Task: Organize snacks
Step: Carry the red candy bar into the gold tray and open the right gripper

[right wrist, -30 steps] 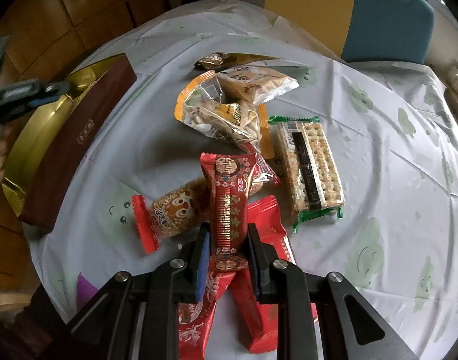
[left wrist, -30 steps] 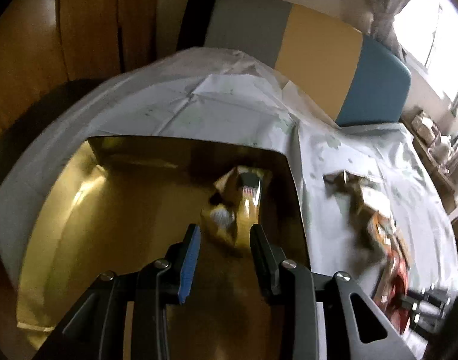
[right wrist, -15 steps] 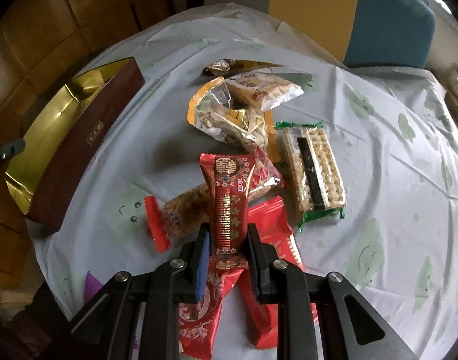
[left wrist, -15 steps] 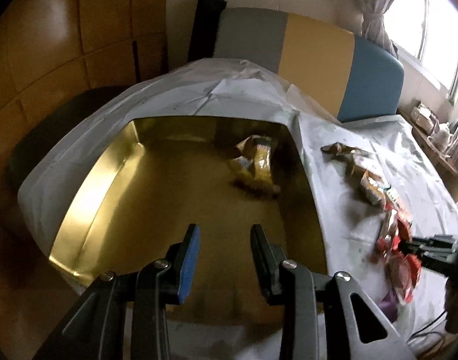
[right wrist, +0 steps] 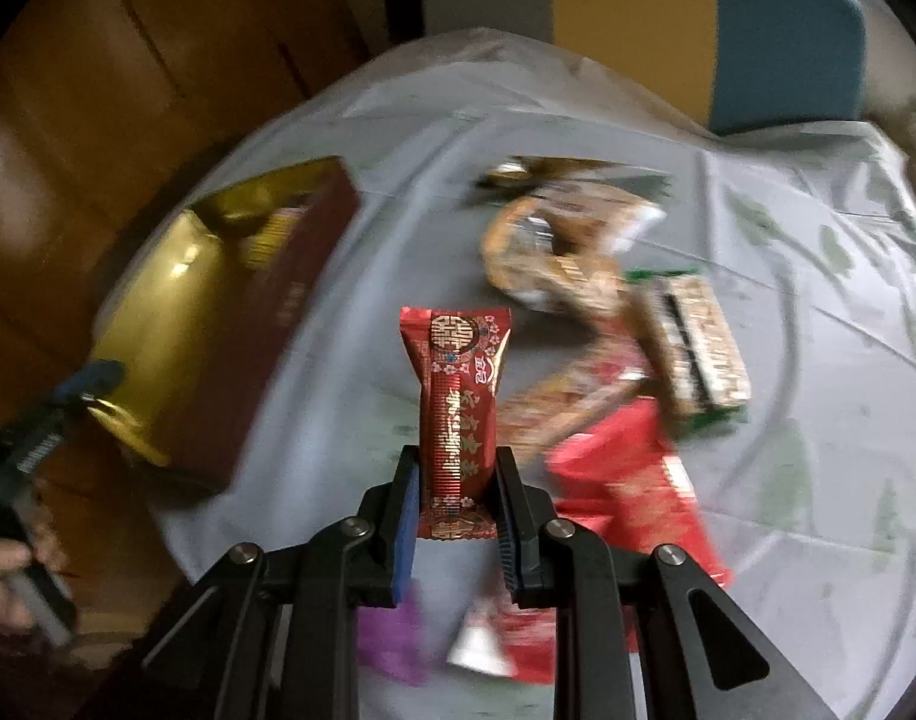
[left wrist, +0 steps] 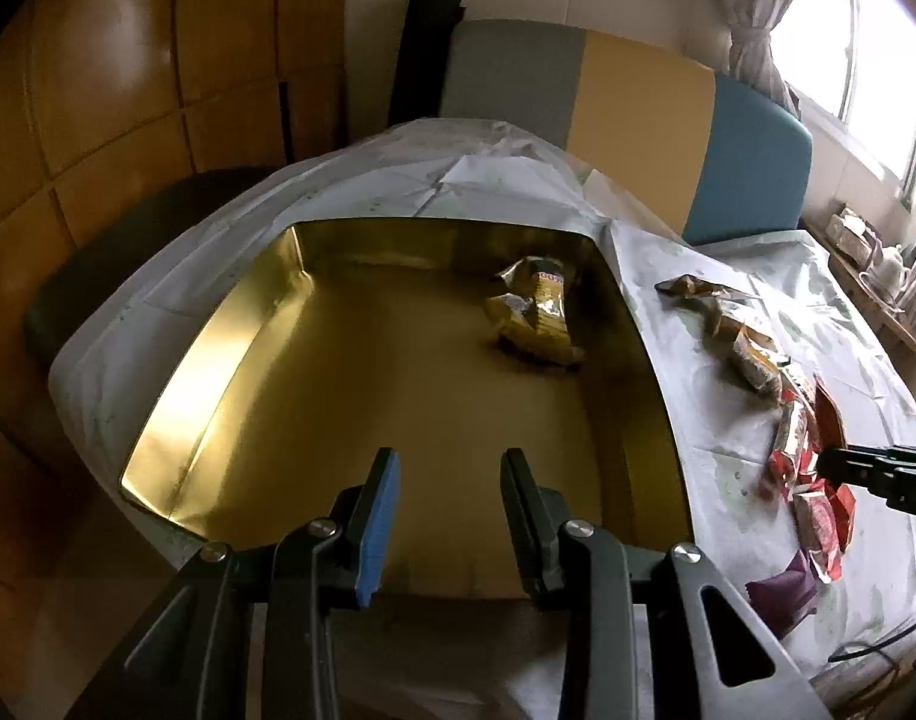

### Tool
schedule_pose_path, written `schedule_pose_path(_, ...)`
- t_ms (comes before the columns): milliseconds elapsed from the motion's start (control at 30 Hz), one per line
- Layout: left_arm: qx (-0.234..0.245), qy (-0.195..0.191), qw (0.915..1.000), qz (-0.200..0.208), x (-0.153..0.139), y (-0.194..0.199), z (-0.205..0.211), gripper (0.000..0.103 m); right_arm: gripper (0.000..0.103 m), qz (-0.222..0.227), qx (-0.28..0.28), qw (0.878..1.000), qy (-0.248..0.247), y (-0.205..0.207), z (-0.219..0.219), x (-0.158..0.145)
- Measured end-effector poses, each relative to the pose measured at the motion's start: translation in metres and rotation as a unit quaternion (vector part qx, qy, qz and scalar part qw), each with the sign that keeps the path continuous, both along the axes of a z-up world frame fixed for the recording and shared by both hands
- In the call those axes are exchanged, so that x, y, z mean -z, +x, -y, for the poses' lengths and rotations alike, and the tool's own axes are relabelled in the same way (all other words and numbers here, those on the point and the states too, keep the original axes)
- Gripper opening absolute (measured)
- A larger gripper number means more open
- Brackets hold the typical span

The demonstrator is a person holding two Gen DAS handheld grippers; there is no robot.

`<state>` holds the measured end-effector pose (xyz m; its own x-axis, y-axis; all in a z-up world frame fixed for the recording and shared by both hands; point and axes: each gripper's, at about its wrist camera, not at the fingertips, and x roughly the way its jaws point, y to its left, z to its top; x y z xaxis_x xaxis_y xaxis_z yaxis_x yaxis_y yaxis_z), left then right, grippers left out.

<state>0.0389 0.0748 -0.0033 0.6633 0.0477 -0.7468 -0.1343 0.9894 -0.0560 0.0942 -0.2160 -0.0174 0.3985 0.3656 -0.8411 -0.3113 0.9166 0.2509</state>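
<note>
Right wrist view: the right claw (right wrist: 456, 483) is clamped on a red bar (right wrist: 458, 396), gripping its lower part. The bar stands upright between the pads, lifted clear of the counter (right wrist: 817, 276). Its wrapper carries a gold emblem at each end and a column of gold characters down the middle; the characters cannot be read. Behind and to the right of the bar lies the snack pile (right wrist: 607, 330), blurred: an orange-edged clear bag, a green-ended cracker pack, red packets. No lettering there is legible. A purple packet (right wrist: 392, 636) lies near the counter's front edge. At left sits the box (right wrist: 218, 324), maroon outside and gold inside, with a small mark on its side wall, unreadable.

Left wrist view: the left claw (left wrist: 449, 516) stands partly open with nothing between its pads, above the near edge of the box (left wrist: 649, 360). One yellow packet (left wrist: 535, 318) lies in the box's far right corner; its print is too small to read. The remaining snacks (left wrist: 757, 354) lie in a row on the counter (left wrist: 727, 438) right of the box, and the right claw's tip (left wrist: 829, 465) shows at the frame's right edge among them.
</note>
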Motion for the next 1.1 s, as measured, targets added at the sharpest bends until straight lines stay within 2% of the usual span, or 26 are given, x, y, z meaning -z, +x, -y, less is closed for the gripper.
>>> schedule_pose_path(267,-0.009,-0.008,0.9999,0.010,-0.001,-0.005,-0.010,0.035,0.023,0.001,-0.035,0.998,0.054,-0.006,-0.067,-0.019)
schedule_pose_path(467,-0.038,-0.021,0.9988,0.022,-0.001,-0.010,-0.028,0.035,0.023,-0.004,-0.043,0.996,0.077,0.003,-0.115,-0.028)
schedule_pose_path(633,-0.055,-0.027,0.9977,0.027,-0.001,-0.012,-0.040,0.035,0.023,-0.008,-0.052,0.996,0.076,0.015,-0.147,-0.032)
schedule_pose_path(867,-0.057,-0.027,0.9976,0.027,0.002,-0.012,-0.044,0.035,0.023,-0.014,-0.054,0.998,0.043,0.030,-0.183,-0.021)
schedule_pose_path(1100,-0.061,-0.028,0.9975,0.024,0.004,-0.011,-0.046,0.035,0.023,-0.012,-0.058,0.998,0.015,0.029,-0.192,-0.018)
